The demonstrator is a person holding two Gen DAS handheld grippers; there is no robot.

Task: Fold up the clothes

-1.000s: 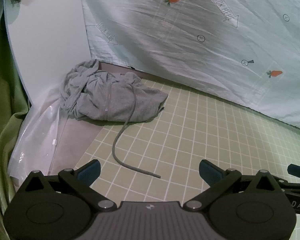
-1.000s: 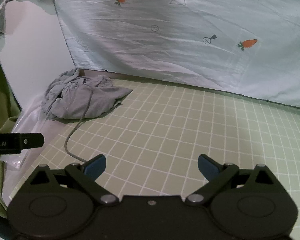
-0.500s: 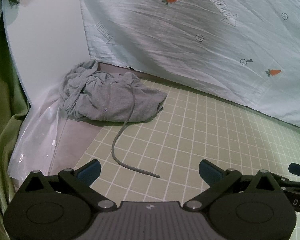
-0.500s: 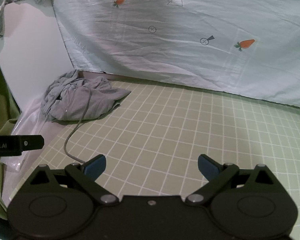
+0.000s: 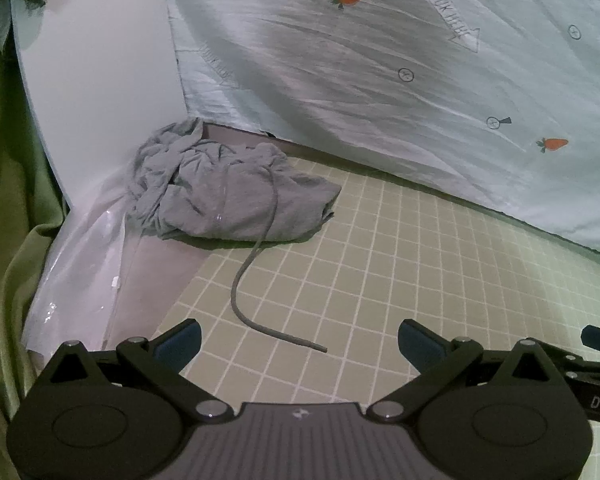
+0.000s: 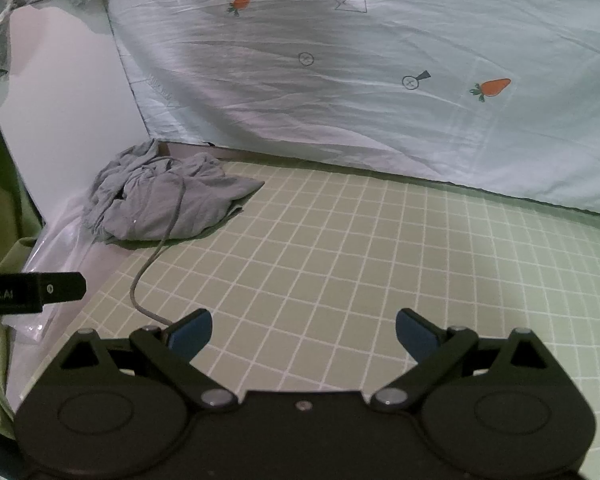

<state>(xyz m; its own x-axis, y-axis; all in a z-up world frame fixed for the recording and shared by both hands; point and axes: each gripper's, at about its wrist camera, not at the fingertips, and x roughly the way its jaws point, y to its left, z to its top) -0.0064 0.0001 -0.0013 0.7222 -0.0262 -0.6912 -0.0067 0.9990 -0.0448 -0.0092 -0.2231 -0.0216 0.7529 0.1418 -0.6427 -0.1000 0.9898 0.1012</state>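
1. We see the crumpled grey garment (image 5: 228, 196) slightly higher in the frame's centre left than before, near the back corner of the gridded surface (image 5: 380, 264).
2. Our left tool (image 5: 298, 338) and right tool (image 6: 302, 330) stay spread apart, empty.
3. The garment's drawstring (image 5: 256, 280) trails toward us.

Both views are taken from low over the green checked mat (image 5: 380, 264), each looking forward along its own spread blue-tipped fingers toward the far corner, where the carrot-print sheet (image 5: 380, 60) is hung. The left wrist view is set nearer the grey garment (image 5: 228, 192) — it is seen larger there than in the right wrist view (image 6: 160, 204). The garment, its cord (image 5: 256, 280), the mat and the sheet are shared by both; each view catches the other gripper at its edge.
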